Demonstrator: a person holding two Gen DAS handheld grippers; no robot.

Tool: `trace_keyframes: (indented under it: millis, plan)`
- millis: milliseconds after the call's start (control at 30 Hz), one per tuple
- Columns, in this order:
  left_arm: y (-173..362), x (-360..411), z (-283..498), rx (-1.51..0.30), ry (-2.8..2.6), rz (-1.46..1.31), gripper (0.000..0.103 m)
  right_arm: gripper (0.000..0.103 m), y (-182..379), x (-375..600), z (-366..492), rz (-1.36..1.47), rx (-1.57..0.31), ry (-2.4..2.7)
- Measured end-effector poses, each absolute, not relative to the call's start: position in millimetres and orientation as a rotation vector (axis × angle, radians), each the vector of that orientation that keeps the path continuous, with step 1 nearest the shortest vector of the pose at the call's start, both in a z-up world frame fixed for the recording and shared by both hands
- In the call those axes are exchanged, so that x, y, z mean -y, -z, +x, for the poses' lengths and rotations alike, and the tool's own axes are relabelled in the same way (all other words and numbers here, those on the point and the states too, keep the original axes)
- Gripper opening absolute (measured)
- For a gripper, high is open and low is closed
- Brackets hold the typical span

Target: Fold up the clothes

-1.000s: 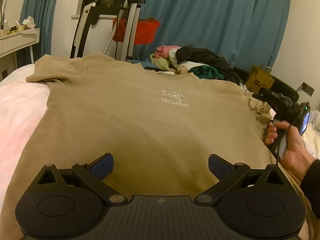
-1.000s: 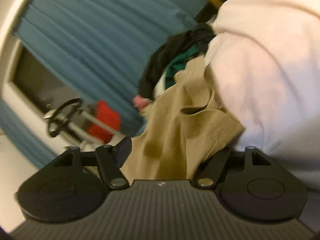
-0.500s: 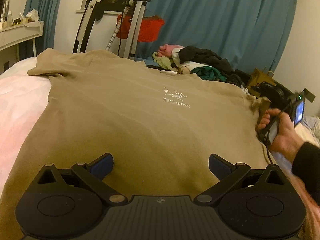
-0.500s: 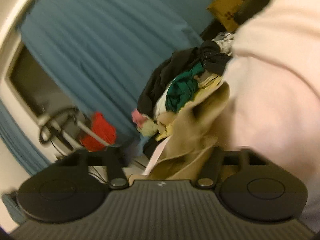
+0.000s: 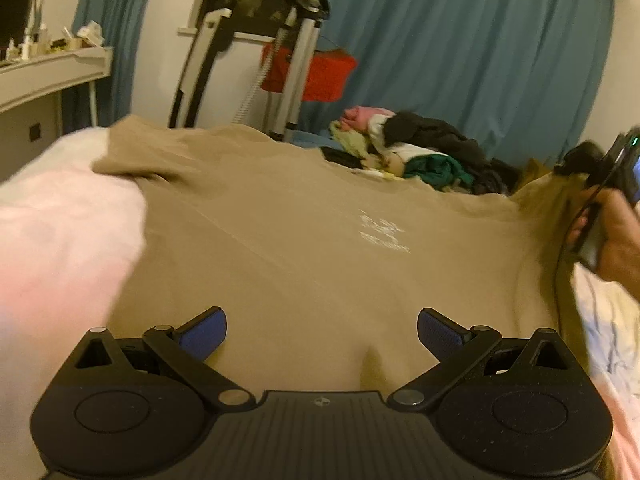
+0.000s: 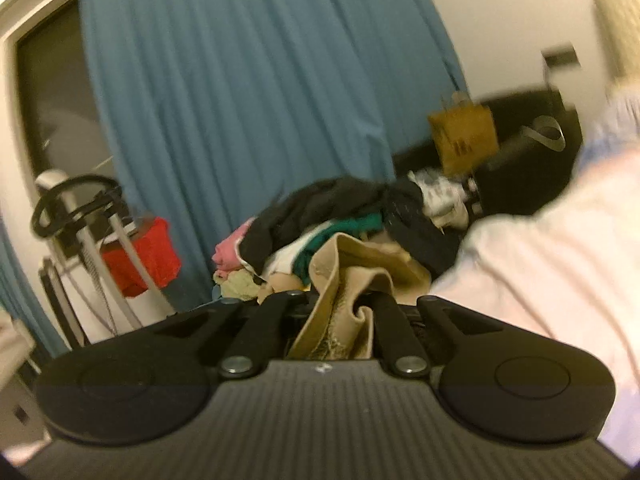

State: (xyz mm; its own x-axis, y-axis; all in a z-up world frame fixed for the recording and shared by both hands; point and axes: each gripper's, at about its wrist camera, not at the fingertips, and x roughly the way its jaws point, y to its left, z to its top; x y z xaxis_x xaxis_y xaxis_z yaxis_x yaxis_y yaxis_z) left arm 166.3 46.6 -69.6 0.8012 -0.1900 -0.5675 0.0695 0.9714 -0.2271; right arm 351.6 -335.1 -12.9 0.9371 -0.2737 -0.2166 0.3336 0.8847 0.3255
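A tan T-shirt (image 5: 288, 240) with a small white chest print lies spread flat on the pale pink bed (image 5: 60, 232). My left gripper (image 5: 322, 330) is open and empty, low over the shirt's near hem. My right gripper (image 6: 340, 300) is shut on the shirt's right sleeve (image 6: 344, 280), bunched between its jaws and lifted off the bed. In the left wrist view the right gripper (image 5: 588, 168) is at the far right, held in a hand, with the sleeve (image 5: 544, 200) pulled up.
A pile of mixed clothes (image 5: 416, 152) lies at the bed's far end, also in the right wrist view (image 6: 340, 232). Behind it are blue curtains (image 5: 460, 60), a stand with a red cloth (image 5: 308, 72) and a brown paper bag (image 6: 464, 136). A white shelf (image 5: 48, 76) is at left.
My right gripper has closed on the sleeve and lifted it up off the bed. My left gripper has stayed open over the hem, its view shifting slightly.
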Motion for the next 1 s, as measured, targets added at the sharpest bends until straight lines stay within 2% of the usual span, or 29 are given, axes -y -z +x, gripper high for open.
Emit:
trace_keyframes:
  millis: [133,267,567,667,767,800,867,900,933,967,1000]
  plan:
    - [57,-71,168,-0.612,0.096,-0.223,0.102,0.006,-11,269,349,0.194,-0.149,0.251]
    - [44,-103,168,-0.571,0.052,-0.276,0.102,0.006,-9,189,359,0.028,-0.159,0.124]
    - [48,-148,177,-0.587,-0.011,-0.331,0.102,0.006,98,40,395,-0.262,-0.376,-0.157]
    - [57,-146,182,-0.604,-0.013,-0.297,0.102,0.007,121,25,409,-0.263,-0.460,-0.172]
    - [65,-142,186,-0.625,-0.003,-0.294,0.102,0.008,117,35,412,-0.203,-0.483,-0.194]
    - [67,-140,188,-0.632,0.001,-0.294,0.102,0.011,112,38,412,-0.170,-0.504,-0.212]
    - [68,-138,188,-0.634,0.004,-0.290,0.102,0.030,99,43,409,-0.109,-0.545,-0.254]
    - [68,-137,188,-0.634,0.006,-0.288,0.102,0.057,91,46,400,-0.087,-0.533,-0.276]
    - [68,-135,188,-0.634,0.007,-0.286,0.102,0.078,83,48,390,-0.070,-0.511,-0.295]
    - [68,-134,188,-0.634,0.009,-0.284,0.102,0.084,73,52,377,-0.055,-0.476,-0.309]
    - [68,-133,188,-0.634,0.010,-0.282,0.102,0.085,62,56,362,-0.040,-0.435,-0.319]
